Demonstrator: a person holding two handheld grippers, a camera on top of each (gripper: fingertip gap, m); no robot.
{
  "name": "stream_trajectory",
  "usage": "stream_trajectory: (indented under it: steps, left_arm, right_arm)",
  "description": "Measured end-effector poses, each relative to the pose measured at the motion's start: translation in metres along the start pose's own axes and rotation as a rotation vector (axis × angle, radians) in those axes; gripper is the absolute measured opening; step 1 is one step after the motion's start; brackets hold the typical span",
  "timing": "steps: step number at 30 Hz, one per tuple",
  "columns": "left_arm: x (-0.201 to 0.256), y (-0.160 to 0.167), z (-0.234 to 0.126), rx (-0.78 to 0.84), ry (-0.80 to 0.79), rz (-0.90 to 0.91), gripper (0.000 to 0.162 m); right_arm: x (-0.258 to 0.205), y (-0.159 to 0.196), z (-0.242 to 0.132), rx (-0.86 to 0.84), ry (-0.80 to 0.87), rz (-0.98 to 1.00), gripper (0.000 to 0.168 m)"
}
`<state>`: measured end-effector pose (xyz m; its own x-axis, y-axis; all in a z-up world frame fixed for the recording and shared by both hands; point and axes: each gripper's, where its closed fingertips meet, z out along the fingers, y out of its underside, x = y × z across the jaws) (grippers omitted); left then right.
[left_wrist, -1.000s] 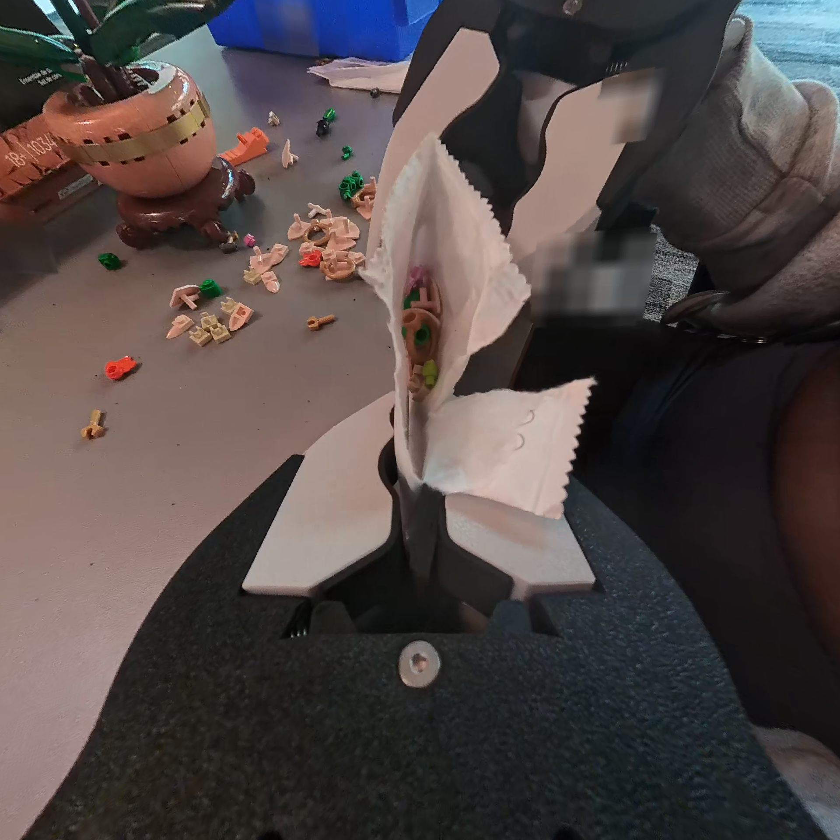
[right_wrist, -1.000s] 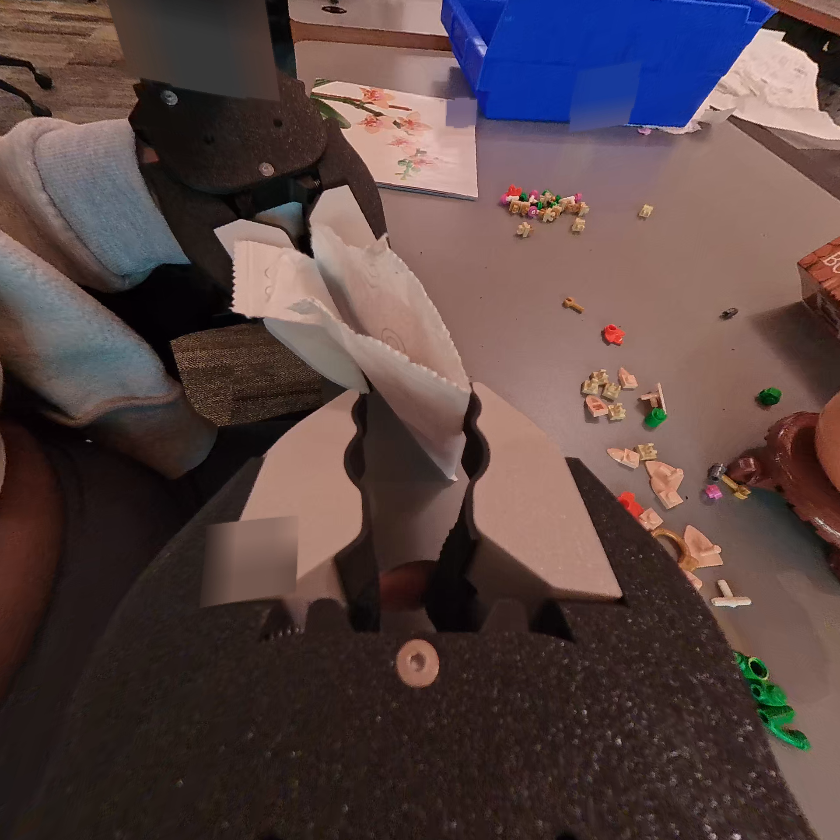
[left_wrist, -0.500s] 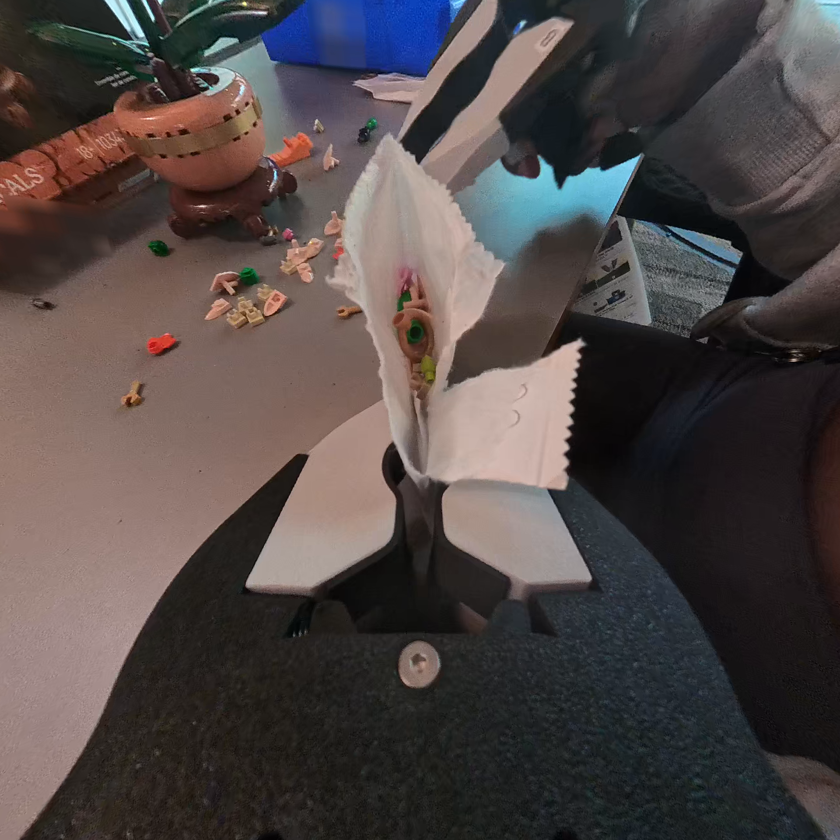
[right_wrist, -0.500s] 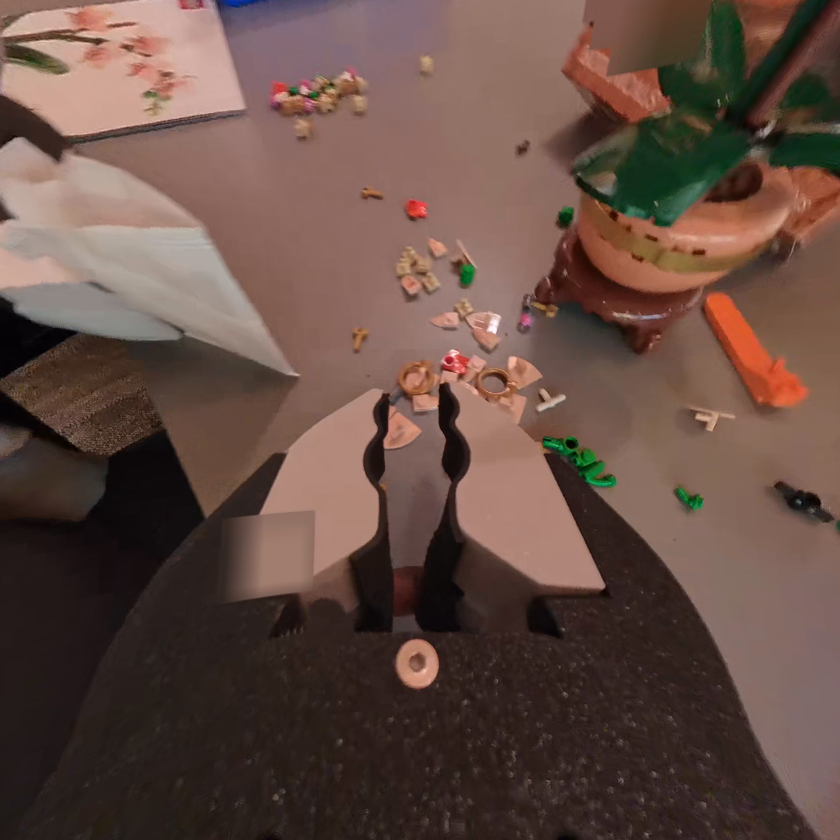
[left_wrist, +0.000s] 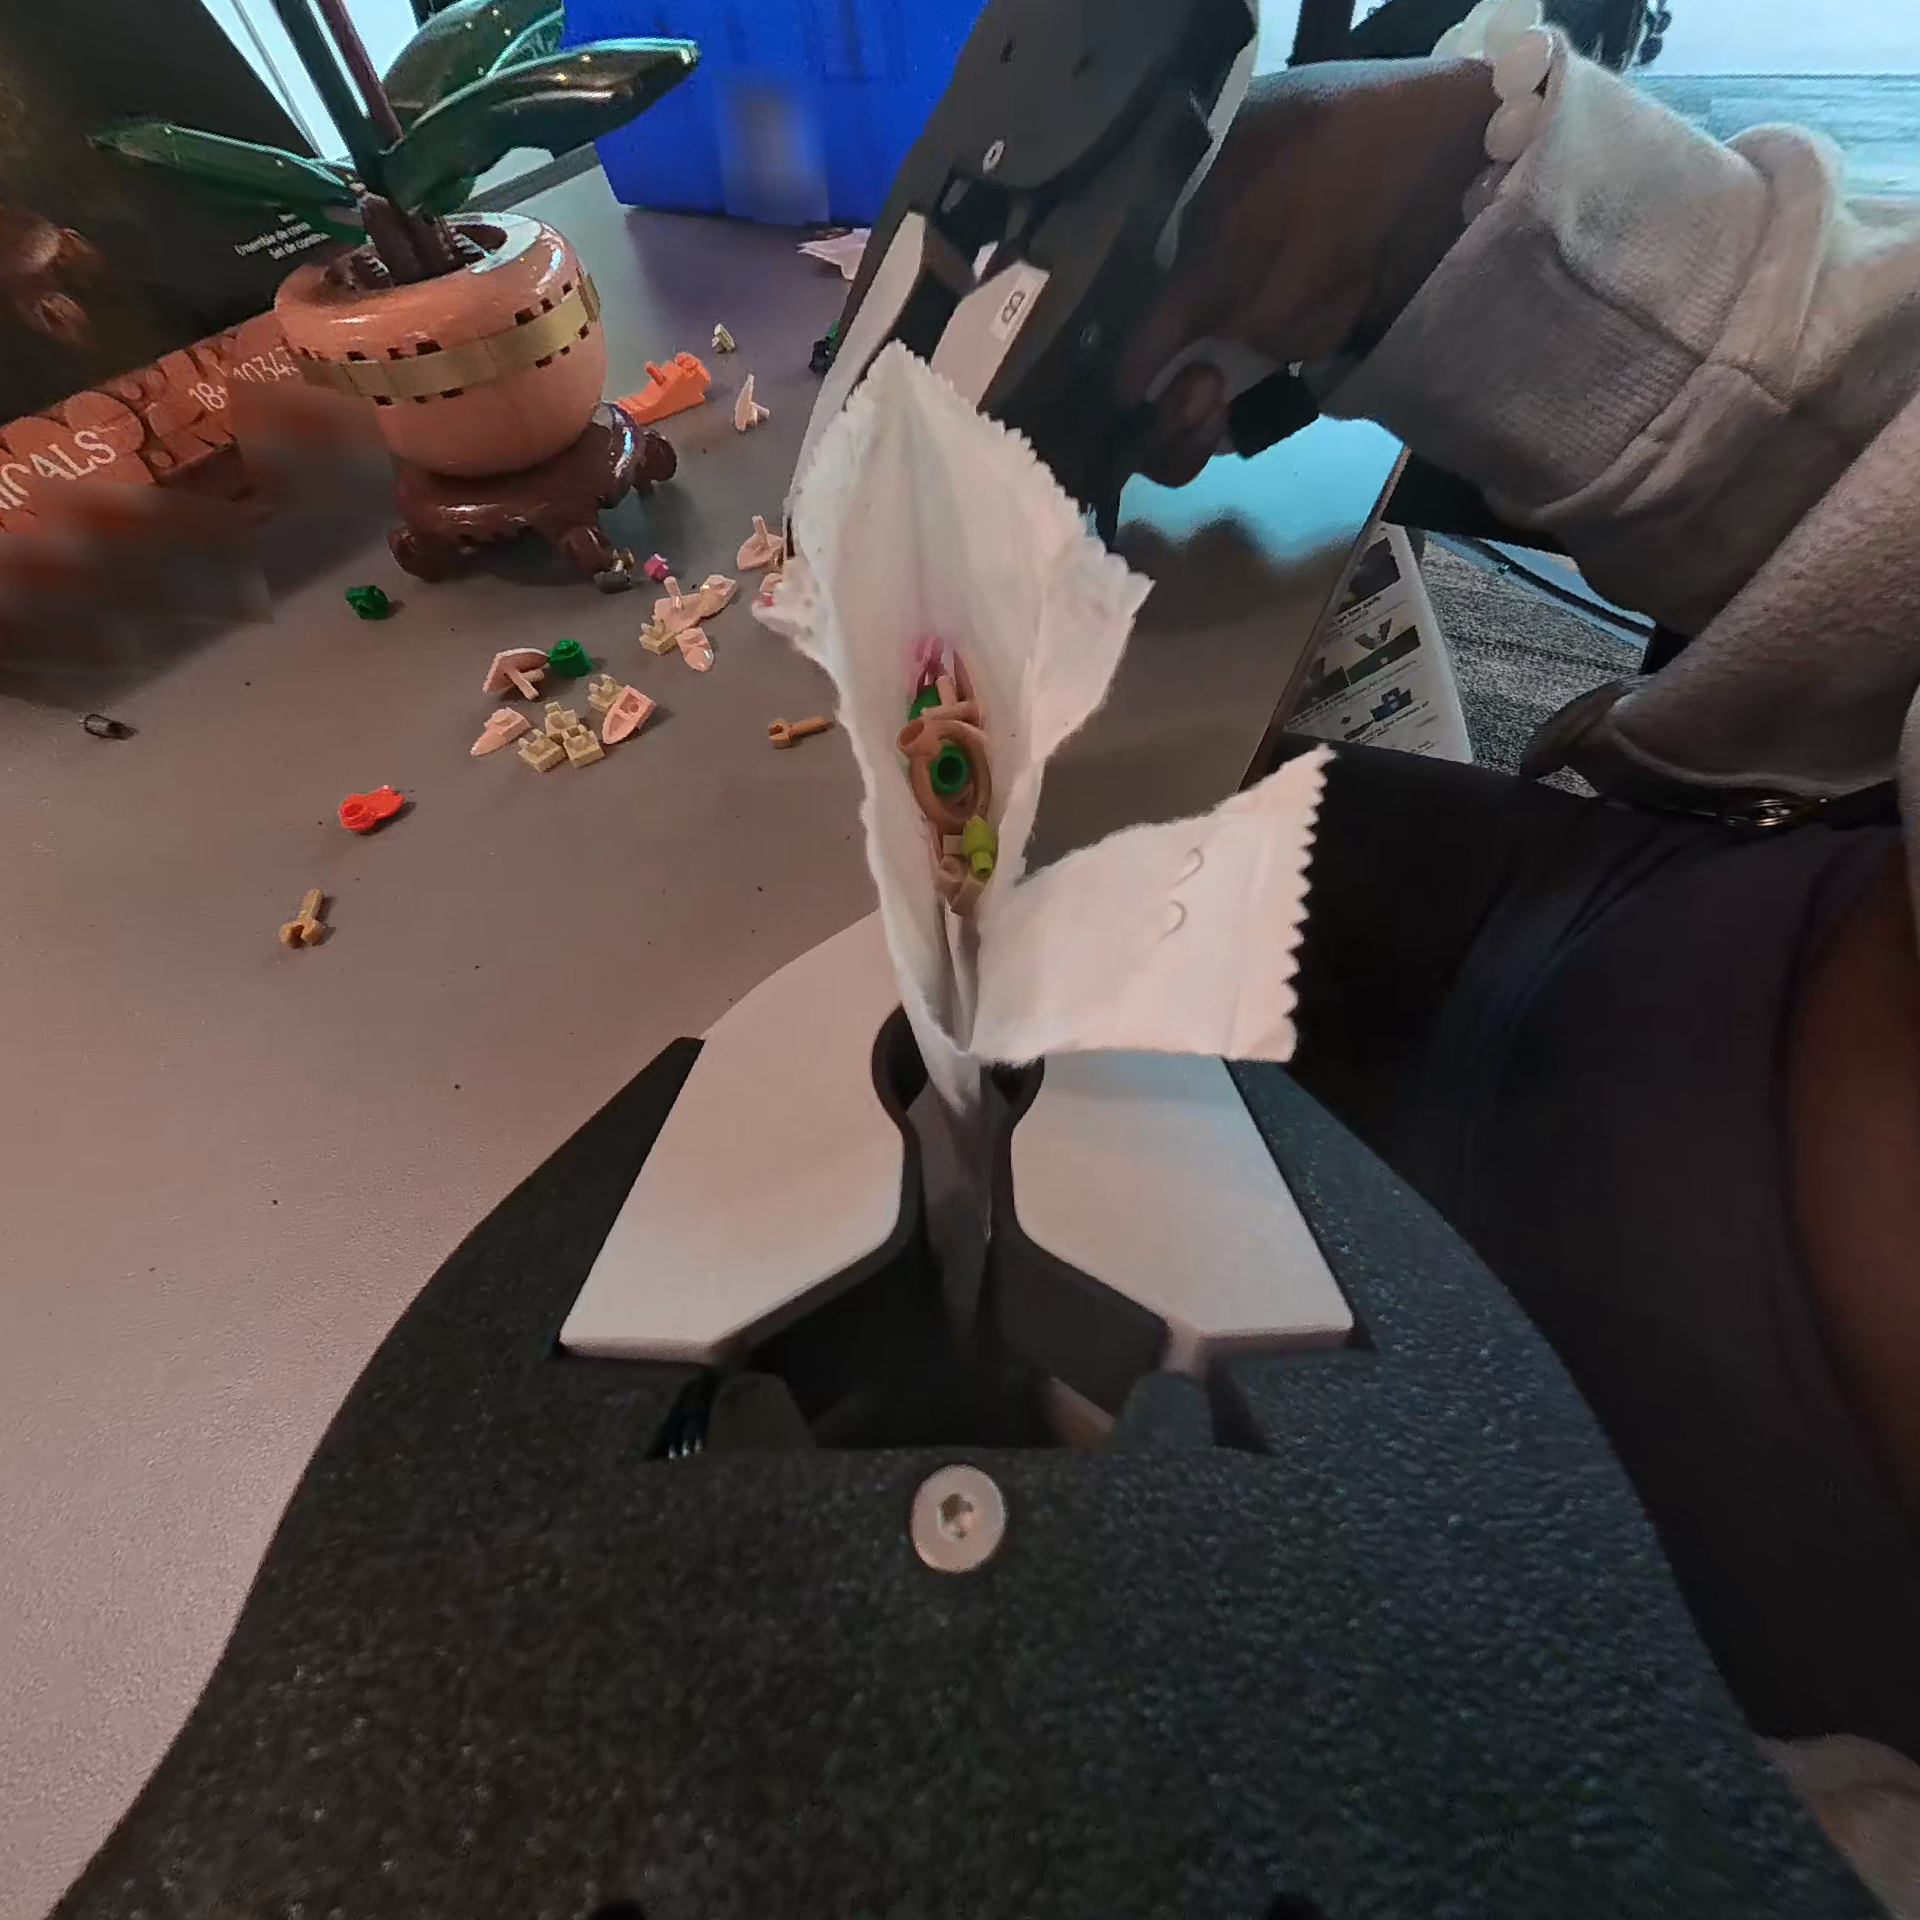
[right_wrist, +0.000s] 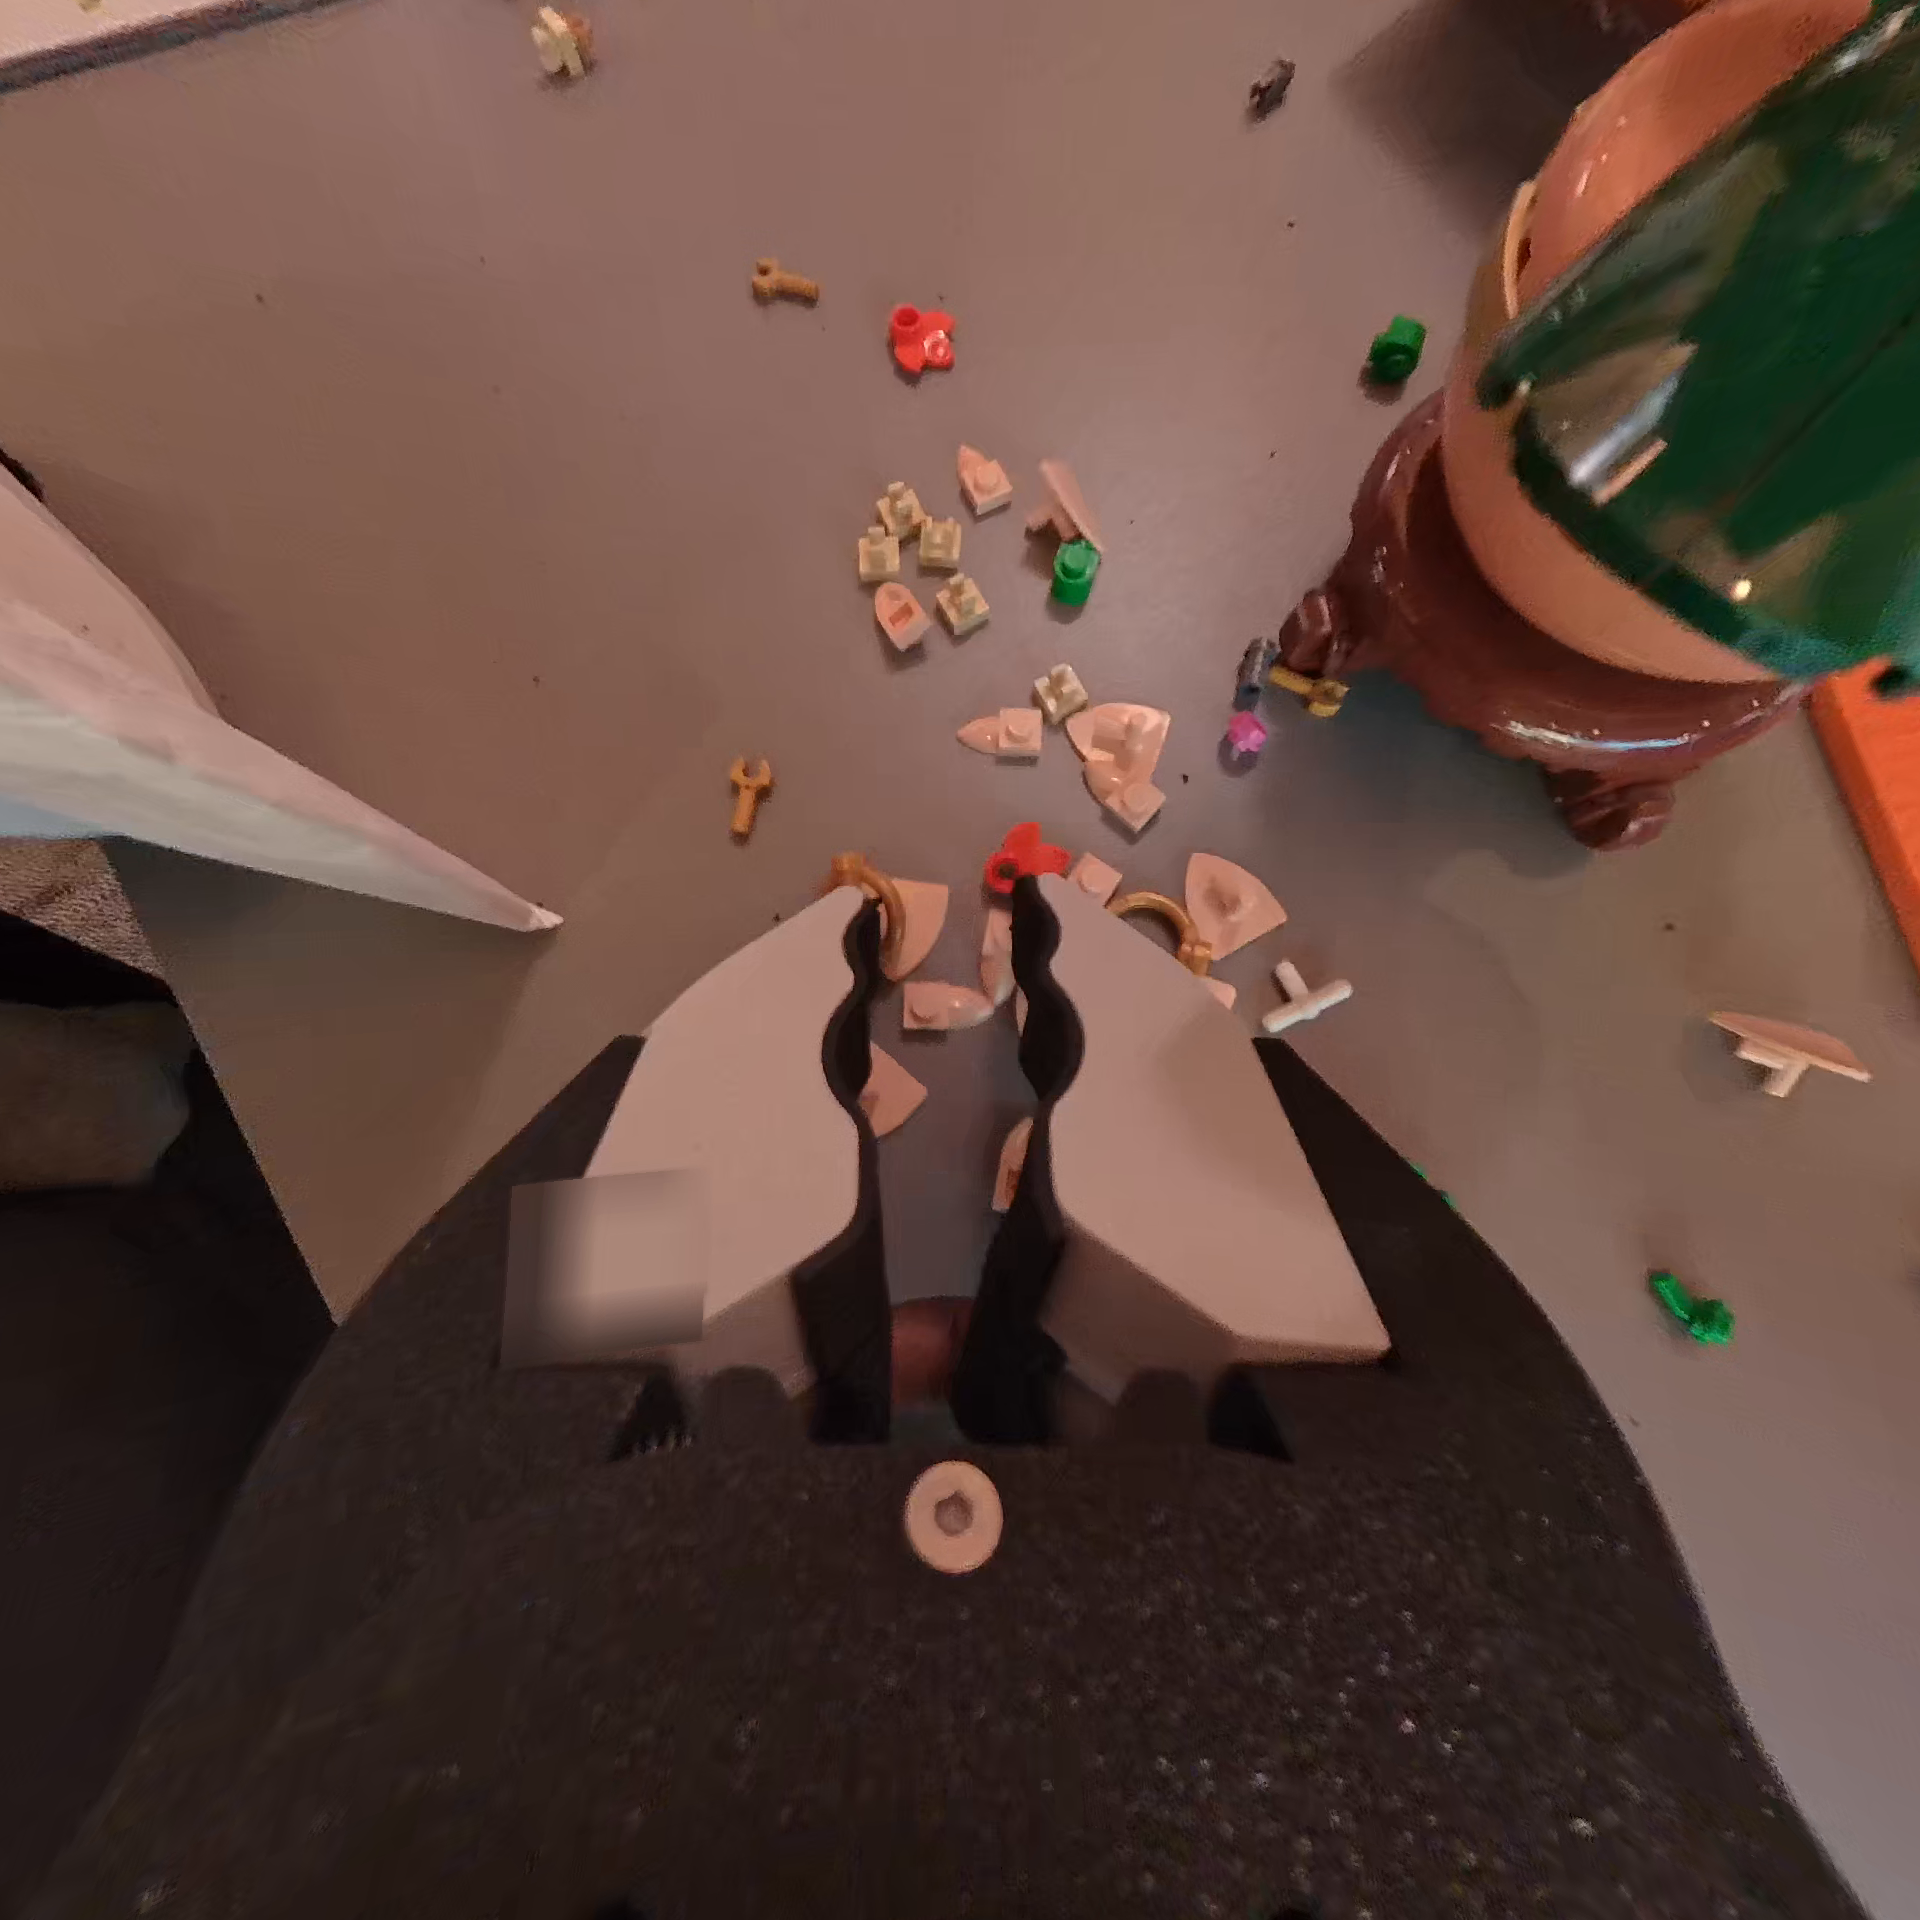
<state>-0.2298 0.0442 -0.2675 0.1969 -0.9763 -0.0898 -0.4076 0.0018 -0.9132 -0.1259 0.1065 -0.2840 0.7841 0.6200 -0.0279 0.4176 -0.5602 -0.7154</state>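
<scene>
My left gripper (left_wrist: 961, 1081) is shut on the bottom of a torn-open white paper bag (left_wrist: 935, 540), held upright above the table edge. Several small tan, green and pink bricks (left_wrist: 945, 758) lie inside it. My right gripper (right_wrist: 935, 909) is open and empty, pointing down close over a cluster of loose tan bricks (right_wrist: 940, 1006) on the grey table (right_wrist: 416, 468). A red piece (right_wrist: 1023, 857) lies at its right fingertip and a gold ring (right_wrist: 878, 894) at its left. The bag's corner (right_wrist: 260, 810) shows at the left of the right wrist view.
A brick-built pink flowerpot with green leaves (left_wrist: 468, 353) (right_wrist: 1579, 499) stands close by on the right gripper's right. Small loose bricks (left_wrist: 561, 717) are scattered over the table. A blue bin (left_wrist: 769, 104) stands at the back. An orange piece (left_wrist: 670, 379) lies near the pot. The gap from one gripper's tips to the other's is roughly 12 centimetres. The orange piece (left_wrist: 670, 379) is closer to my right gripper, around 15 centimetres from its tips; the left tips are 30 centimetres off.
My right gripper let go of the bag's top, swung away and moved down over the loose bricks by the pot. My left gripper kept its hold on the bag.
</scene>
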Motion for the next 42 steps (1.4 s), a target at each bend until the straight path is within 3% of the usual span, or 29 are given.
stream_trajectory:
  steps: [3, 10, 13, 17, 20, 27, 35, 37, 40, 42]
  left_arm:
    - [0.000, 0.000, 0.000, 0.004, 0.001, -0.003, 0.006]
    - [-0.001, 0.000, 0.000, 0.006, -0.007, 0.001, 0.007]
    - [-0.001, 0.000, 0.001, 0.004, -0.013, 0.001, 0.007]
    - [-0.002, 0.000, 0.000, 0.003, -0.015, -0.009, 0.007]
    - [-0.002, 0.000, 0.001, 0.003, -0.016, -0.011, 0.007]
    - [-0.002, -0.001, 0.001, 0.008, -0.017, -0.014, 0.007]
    - [-0.003, -0.001, 0.001, 0.008, -0.016, -0.023, 0.007]
    - [-0.004, 0.000, 0.000, 0.007, -0.016, -0.025, 0.007]
    - [-0.003, 0.000, -0.001, 0.010, -0.013, -0.029, 0.007]
    - [-0.004, 0.000, -0.001, 0.009, -0.012, -0.029, 0.007]
  right_arm:
    - [-0.005, -0.002, 0.003, 0.005, -0.034, -0.013, 0.005]
    - [-0.002, -0.010, -0.006, 0.079, -0.009, -0.017, 0.004]
    - [-0.010, -0.030, -0.024, 0.212, -0.036, -0.015, 0.004]
    - [-0.058, -0.071, -0.055, 0.468, -0.201, -0.110, 0.004]
    - [-0.088, -0.087, -0.064, 0.558, -0.248, -0.221, 0.004]
    - [-0.095, -0.078, -0.045, 0.442, -0.166, -0.363, 0.016]
    - [-0.079, -0.075, -0.057, 0.448, -0.116, -0.379, 0.017]
    - [-0.055, -0.056, -0.055, 0.367, -0.096, -0.344, 0.017]
    - [-0.031, 0.003, -0.034, 0.049, -0.136, -0.219, 0.030]
    - [-0.025, 0.017, -0.024, 0.015, -0.119, -0.213, 0.029]
